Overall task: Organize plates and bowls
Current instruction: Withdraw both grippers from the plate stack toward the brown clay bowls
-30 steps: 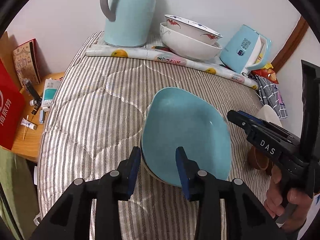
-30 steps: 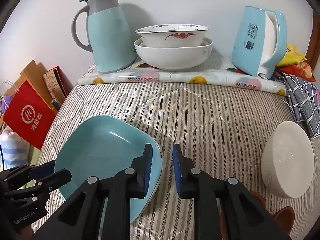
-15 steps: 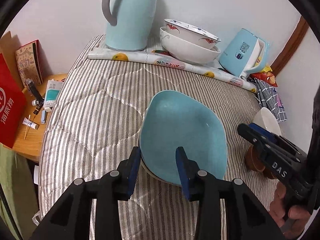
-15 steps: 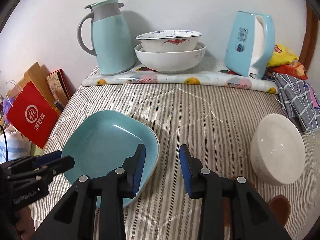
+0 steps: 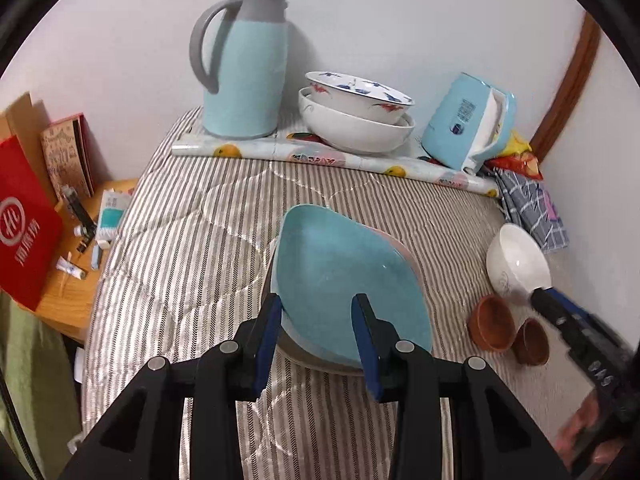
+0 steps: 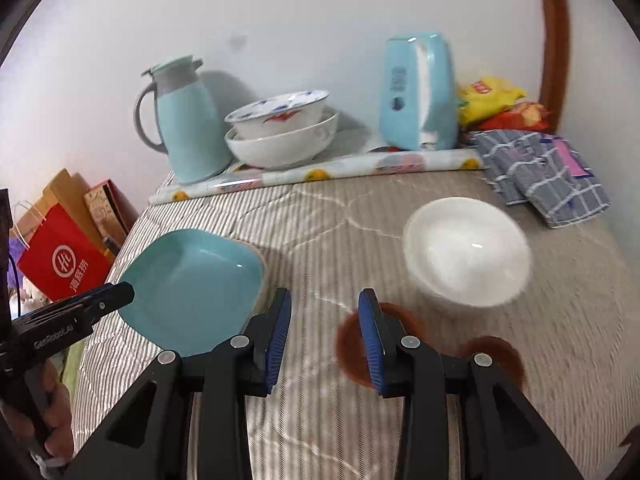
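Note:
A teal square plate (image 5: pixel 344 280) lies on top of other plates on the striped cover; it also shows in the right wrist view (image 6: pixel 192 284). My left gripper (image 5: pixel 318 334) is open, its fingers either side of the plate's near edge. My right gripper (image 6: pixel 324 336) is open and empty over the cover, between the teal plate and a white bowl (image 6: pixel 466 252). The white bowl also shows in the left wrist view (image 5: pixel 518 266). Two small brown cups (image 5: pixel 492 322) sit by it. Two white bowls (image 5: pixel 356 120) are stacked at the back.
A teal thermos jug (image 5: pixel 244 68) and a teal kettle (image 5: pixel 468 124) stand at the back on a rolled fruit-print sheet (image 5: pixel 332 156). Checked cloths (image 6: pixel 544 172) and snack bags (image 6: pixel 496 104) lie at the far right. A side table (image 5: pixel 76 260) with small items and a red bag (image 5: pixel 24 224) is left.
My right gripper has opened wider and swung right, away from the teal plate toward the white bowl and brown cups. My left gripper has pulled back slightly; the plate stays put.

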The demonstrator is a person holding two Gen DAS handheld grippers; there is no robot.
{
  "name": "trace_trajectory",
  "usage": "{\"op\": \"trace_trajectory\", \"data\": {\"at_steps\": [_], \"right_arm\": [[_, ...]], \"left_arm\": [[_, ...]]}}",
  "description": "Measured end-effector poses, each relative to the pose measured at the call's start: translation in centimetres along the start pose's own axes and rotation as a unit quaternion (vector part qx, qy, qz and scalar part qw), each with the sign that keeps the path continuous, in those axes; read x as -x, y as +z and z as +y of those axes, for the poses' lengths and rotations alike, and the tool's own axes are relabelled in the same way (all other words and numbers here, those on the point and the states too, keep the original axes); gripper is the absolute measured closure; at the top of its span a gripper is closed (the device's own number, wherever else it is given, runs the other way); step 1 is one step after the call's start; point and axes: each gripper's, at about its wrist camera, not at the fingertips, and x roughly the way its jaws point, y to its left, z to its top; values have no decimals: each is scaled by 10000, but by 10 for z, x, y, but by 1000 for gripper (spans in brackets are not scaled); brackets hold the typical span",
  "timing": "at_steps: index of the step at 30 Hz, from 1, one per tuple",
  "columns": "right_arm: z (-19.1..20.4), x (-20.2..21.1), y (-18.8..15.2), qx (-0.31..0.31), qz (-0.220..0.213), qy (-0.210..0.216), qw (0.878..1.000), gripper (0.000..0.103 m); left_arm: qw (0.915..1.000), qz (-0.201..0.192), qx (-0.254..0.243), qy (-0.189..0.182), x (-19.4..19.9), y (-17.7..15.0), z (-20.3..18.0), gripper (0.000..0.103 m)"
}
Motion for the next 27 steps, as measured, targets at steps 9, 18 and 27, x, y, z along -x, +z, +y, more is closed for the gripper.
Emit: {"op": "trace_trajectory", "data": {"at_steps": [9,18,27], "right_arm": [[-21,19,-15,-3,9,99,10000,61],[-12,24,-33,318,45,-152,9994,60],[-43,37,-47,217,160,-553,9981,60]], "left_arm": [[9990,335,54,275,-11,-7,-2,58],[9995,265,-184,77,-2,-16,-21,58],[9974,158,-504,-492,4,-23,-67,58]]}}
